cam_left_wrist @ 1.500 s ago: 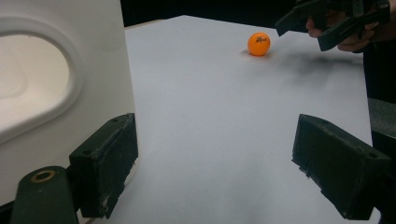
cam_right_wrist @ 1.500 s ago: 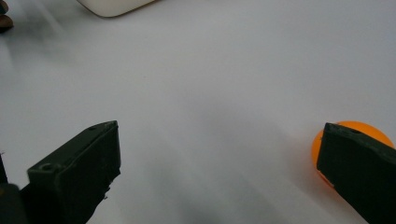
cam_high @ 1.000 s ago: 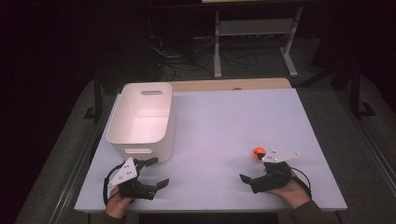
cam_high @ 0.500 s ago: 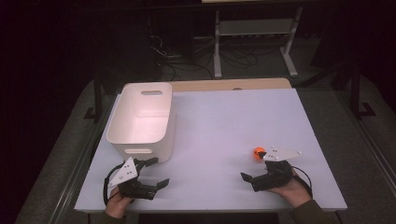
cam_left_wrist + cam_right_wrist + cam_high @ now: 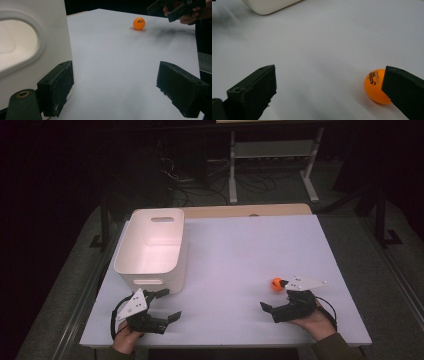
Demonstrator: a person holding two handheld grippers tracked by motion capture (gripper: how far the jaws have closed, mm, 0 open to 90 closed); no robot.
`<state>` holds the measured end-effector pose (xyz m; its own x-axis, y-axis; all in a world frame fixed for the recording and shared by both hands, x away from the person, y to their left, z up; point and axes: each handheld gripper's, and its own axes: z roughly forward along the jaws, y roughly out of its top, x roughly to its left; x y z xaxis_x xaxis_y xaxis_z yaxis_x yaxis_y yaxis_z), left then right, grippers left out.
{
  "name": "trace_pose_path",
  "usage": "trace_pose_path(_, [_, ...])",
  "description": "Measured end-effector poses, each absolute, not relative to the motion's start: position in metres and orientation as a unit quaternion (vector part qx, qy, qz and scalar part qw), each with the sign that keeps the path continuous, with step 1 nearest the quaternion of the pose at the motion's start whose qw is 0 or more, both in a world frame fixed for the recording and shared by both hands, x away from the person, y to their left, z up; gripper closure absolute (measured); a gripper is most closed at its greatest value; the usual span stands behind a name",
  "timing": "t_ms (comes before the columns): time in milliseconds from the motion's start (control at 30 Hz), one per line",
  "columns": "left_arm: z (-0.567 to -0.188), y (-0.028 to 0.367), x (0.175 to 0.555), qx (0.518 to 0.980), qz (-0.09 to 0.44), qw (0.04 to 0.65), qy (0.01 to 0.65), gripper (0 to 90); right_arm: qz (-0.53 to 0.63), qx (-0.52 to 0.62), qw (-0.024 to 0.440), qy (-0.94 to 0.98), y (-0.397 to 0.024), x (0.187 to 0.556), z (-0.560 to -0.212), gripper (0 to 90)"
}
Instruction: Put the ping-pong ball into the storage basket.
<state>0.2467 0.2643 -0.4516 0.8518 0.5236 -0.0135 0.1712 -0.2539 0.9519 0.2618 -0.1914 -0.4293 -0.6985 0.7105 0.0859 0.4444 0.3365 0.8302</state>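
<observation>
Counter (image 5: 240, 255) comes first in my feed: a white sheet, mostly bare, with wide open room across its middle and far right. Its near edge runs just under both hands. A white bin (image 5: 152, 247) stands upright at the left, close to the left edge, its handle slot facing my left claw (image 5: 160, 307). I see that claw spread wide and holding nothing, hovering just beside the bin's near wall. My right claw (image 5: 272, 309) is also spread wide and holding nothing, low near the right front corner. The orange ball (image 5: 375, 86) lies on the counter just inside its far jaw, seemingly touching it.
</observation>
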Motion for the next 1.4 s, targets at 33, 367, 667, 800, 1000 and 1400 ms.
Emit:
trace_pose_path(33, [-0.452, 0.264, 0.247, 0.776, 0.155, 0.568, 0.224, 14.0, 0.45, 0.359, 0.148, 0.804, -0.191, 0.262, -0.429, 0.0])
trace_pose_path(367, [-0.452, 0.265, 0.247, 0.776, 0.156, 0.569, 0.224, 14.0, 0.446, 0.363, 0.154, 0.803, -0.196, 0.264, -0.429, 0.0])
trace_pose_path(667, [-0.452, 0.264, 0.246, 0.776, 0.156, 0.569, 0.222, 14.0, 0.444, 0.366, 0.157, 0.803, -0.199, 0.265, -0.428, 0.0])
trace_pose_path(800, [-0.452, 0.264, 0.247, 0.777, 0.155, 0.568, 0.224, 14.1, 0.444, 0.369, 0.156, 0.802, -0.201, 0.265, -0.428, 0.0])
trace_pose_path(1000, [-0.452, 0.264, 0.247, 0.777, 0.156, 0.568, 0.223, 14.0, 0.442, 0.372, 0.157, 0.801, -0.203, 0.266, -0.428, 0.0])
trace_pose_path(1400, [-0.452, 0.264, 0.247, 0.778, 0.155, 0.567, 0.222, 14.0, 0.442, 0.378, 0.16, 0.798, -0.208, 0.268, -0.428, 0.0])
